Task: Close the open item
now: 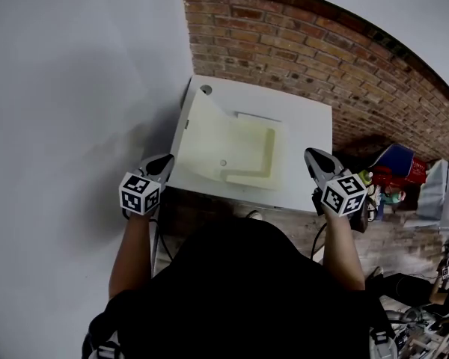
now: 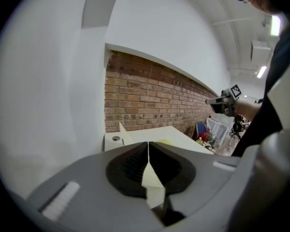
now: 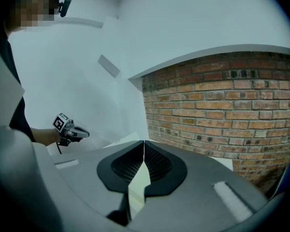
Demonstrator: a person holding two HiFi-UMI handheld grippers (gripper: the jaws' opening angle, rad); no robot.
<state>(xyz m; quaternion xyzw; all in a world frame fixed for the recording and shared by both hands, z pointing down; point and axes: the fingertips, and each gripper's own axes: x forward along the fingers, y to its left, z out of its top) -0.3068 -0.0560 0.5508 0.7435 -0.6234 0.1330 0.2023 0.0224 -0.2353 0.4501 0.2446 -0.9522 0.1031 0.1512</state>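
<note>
While the person is standing over the cabinet [image 1: 307,126], both grippers are hanging just short of its near edge, one off each front corner, and neither is touching it. The left gripper [image 1: 163,163] is showing its jaws pressed together with nothing between them, and the right gripper [image 1: 314,157] is doing the same, closed and empty. The cabinet is sitting ahead of and between the two, backed against the brick wall [image 1: 322,51] with the white wall [image 1: 75,88] on its left, and its long axis is running left to right along the bricks. The open part, a cream panel [image 1: 239,144], is lying over the cabinet's left and middle, so it is falling ahead and to the right of the left gripper and well to the left of the right one. The left gripper is looking the nearer, sitting just beside the panel's near left corner. The panel is seeming to run long across the cabinet too, with its far left corner rising beside a small round fitting [image 1: 206,90] and pointing up toward the back left. Which edge it is hinging on I cannot tell, so I am judging only that the closing push is likelier falling to the left gripper.
</note>
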